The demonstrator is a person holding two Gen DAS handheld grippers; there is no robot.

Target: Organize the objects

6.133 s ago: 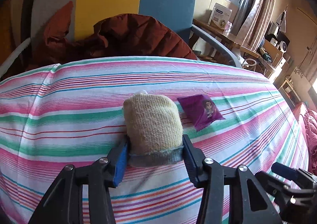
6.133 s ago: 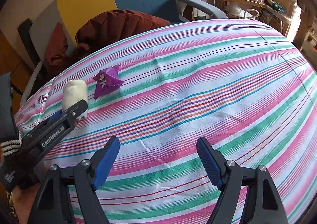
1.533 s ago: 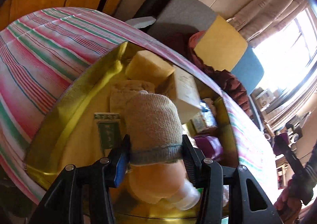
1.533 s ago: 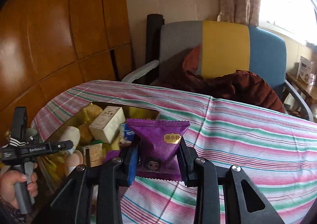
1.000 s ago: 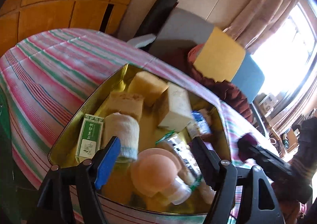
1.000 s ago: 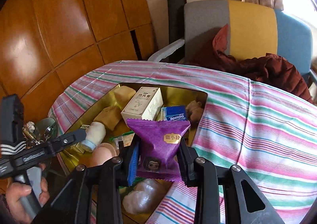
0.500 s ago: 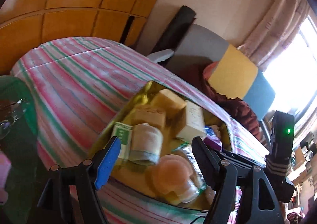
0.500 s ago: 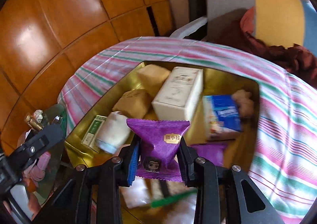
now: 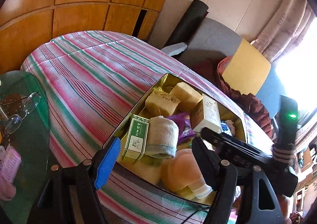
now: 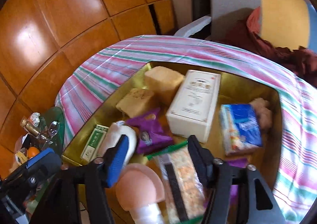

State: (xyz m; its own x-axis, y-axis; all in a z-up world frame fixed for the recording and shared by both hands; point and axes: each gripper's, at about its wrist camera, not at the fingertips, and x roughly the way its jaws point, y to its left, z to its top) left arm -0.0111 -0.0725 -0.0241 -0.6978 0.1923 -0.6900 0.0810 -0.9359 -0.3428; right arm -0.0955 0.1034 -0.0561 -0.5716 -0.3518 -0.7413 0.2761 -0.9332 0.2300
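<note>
A gold tin [image 10: 247,81] on the striped tablecloth holds the sorted items. The purple snack packet [image 10: 152,134] lies loose inside it, just beyond my right gripper [image 10: 157,160], whose jaws are opening with nothing between the pads. Beside the packet rests the rolled cream sock [image 10: 120,136]. In the left wrist view the sock [image 9: 162,136] and the packet [image 9: 183,126] lie in the tin [image 9: 126,118]. My left gripper [image 9: 156,161] hangs open and empty over the tin's near edge. The right gripper's black body [image 9: 237,148] crosses in from the right.
The tin also holds a white box [image 10: 194,103], a blue tissue pack [image 10: 239,126], a green box [image 10: 95,140], yellow sponge blocks [image 10: 162,81], a peach bottle [image 10: 140,188] and a clear snack bag [image 10: 184,180]. A glass side table with spectacles [image 9: 21,109] stands left; a chair with a red jacket [image 9: 243,93] stands behind.
My right gripper came down over the tin and let go of the purple packet, which now lies beside the sock. My left gripper, open throughout, drew back from the tin.
</note>
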